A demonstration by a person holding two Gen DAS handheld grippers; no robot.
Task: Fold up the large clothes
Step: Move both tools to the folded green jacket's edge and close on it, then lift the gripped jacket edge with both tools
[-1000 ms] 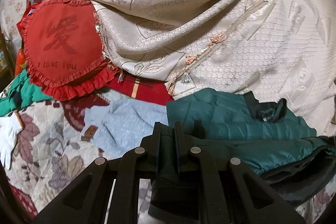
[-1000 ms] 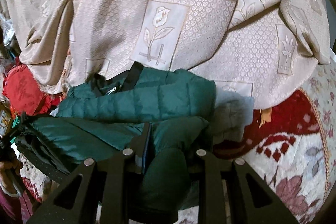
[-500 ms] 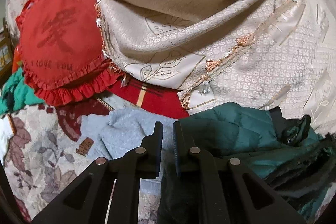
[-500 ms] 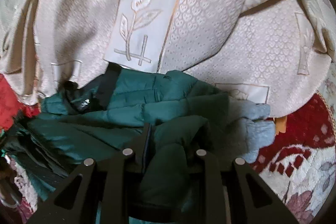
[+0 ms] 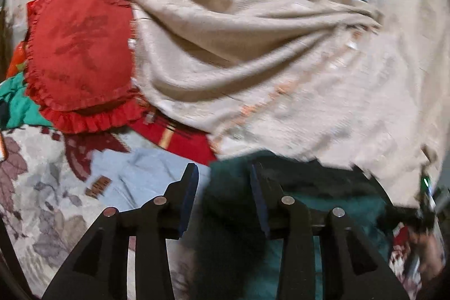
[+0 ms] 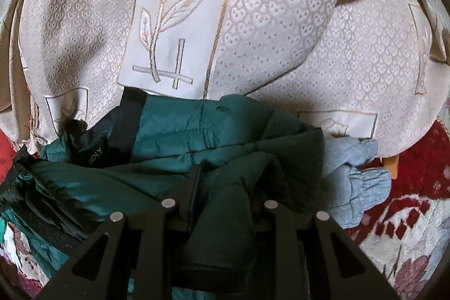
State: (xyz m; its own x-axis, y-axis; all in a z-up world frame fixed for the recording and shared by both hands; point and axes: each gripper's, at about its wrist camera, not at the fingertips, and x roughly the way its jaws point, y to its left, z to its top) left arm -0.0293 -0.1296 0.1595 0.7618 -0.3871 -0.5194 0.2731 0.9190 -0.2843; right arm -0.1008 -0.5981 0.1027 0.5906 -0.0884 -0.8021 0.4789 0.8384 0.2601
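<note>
A dark green puffer jacket (image 6: 213,137) lies folded over against a beige draped cloth, with its black collar at the left. My right gripper (image 6: 225,182) has a thick bunch of the green jacket between its jaws and grips it. In the left wrist view, my left gripper (image 5: 223,182) stands open, with the edge of the green jacket (image 5: 230,187) loose between its fingers. The left view is blurred.
A beige rose-patterned cloth (image 6: 253,18) rises behind the jacket. A red frilled heart cushion (image 5: 78,61) lies at the left. A light blue garment (image 5: 135,176) lies under the jacket and shows at its right side (image 6: 354,173). A floral rug (image 5: 36,187) covers the floor.
My left gripper has opened and let go of the jacket. Both grippers have moved toward the beige cloth, carrying the jacket's near half over the collar part.
</note>
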